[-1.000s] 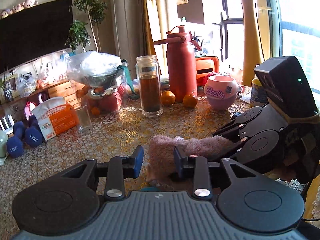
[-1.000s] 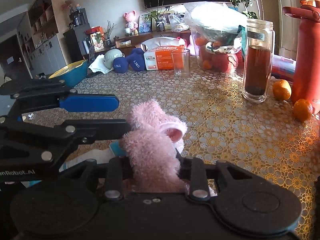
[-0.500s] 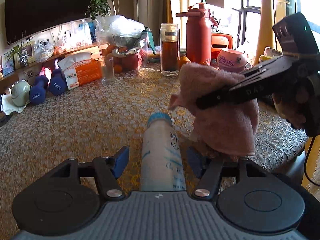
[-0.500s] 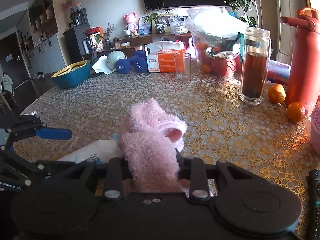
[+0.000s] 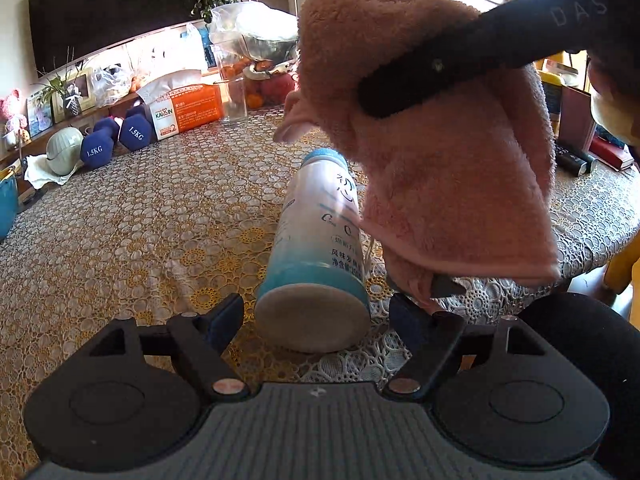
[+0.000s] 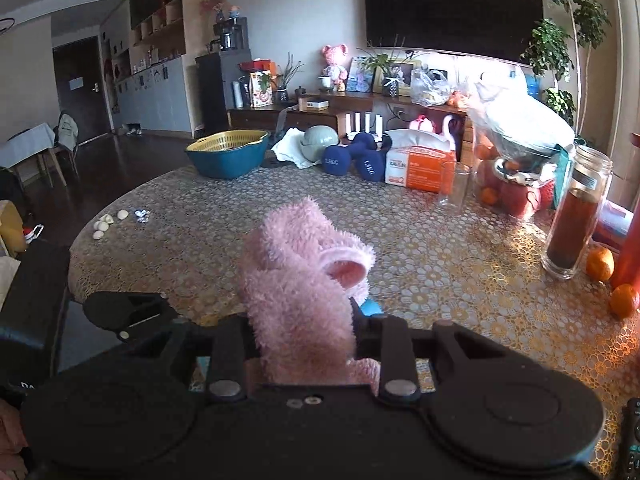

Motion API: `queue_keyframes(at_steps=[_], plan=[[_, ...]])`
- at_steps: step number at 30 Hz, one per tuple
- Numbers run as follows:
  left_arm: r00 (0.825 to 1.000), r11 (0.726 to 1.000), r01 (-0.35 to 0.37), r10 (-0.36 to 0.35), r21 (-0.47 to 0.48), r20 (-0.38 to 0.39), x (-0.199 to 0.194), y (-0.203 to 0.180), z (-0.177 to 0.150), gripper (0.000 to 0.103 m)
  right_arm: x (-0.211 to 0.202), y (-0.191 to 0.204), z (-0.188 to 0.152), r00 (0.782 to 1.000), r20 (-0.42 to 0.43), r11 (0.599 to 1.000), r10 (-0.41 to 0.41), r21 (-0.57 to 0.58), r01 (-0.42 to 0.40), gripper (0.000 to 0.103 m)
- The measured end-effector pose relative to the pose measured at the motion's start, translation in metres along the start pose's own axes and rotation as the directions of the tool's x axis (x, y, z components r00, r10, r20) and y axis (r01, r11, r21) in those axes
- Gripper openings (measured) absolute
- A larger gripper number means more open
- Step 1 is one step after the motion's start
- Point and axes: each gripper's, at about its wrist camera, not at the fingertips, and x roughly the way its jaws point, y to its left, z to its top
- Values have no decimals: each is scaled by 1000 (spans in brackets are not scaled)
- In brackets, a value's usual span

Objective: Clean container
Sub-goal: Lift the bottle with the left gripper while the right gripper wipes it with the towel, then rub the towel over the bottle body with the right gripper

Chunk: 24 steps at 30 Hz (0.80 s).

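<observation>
— White plastic fading to blue: that is the bottle, the container to be cleaned. Where does it sit?

— It lies on its side on the lace-covered desk, base toward the left wrist camera and blue cap pointing away. The base is between the fingers of the left tongs.

— Are those tongs gripping it?

— No. Their jaws have just been opening, and a gap shows on either side of the base, so the pads are off it. Judging by that, the bottle is lying free on the desk, perhaps so the other hand can work along it.

— And the other hand?

— The right tongs are clamped narrowly on a pink fluffy cloth. In the left view the cloth hangs over the bottle's right side and upper part; whether it touches the bottle there cannot be told.

— Why hold the cloth bunched like that?

— Probably to give a thick pad for wiping the bottle's wall. With the bottle loose and round, it could roll on the desk under a sideways wipe.

— Anything near enough to interfere?

— The empty glass and the tissue box stand well apart, toward the far edge.
</observation>
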Motion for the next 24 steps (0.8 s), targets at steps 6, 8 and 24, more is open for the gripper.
queue_keyframes(at_steps=[6, 8, 24], plan=[[1000, 1000, -9, 9, -9, 8, -1, 1, 7, 53, 5, 34, 1, 999, -35, 992, 32, -119, -36, 30], [1000, 1000, -13, 13, -4, 15, -4, 1, 10, 53, 6, 42, 5, 998, -34, 989, 58, -136, -62, 30], [990, 992, -46, 29, 120, 141, -22, 2, 53, 53, 25, 6, 36, 988, 15, 988, 152, -28, -151, 30]])
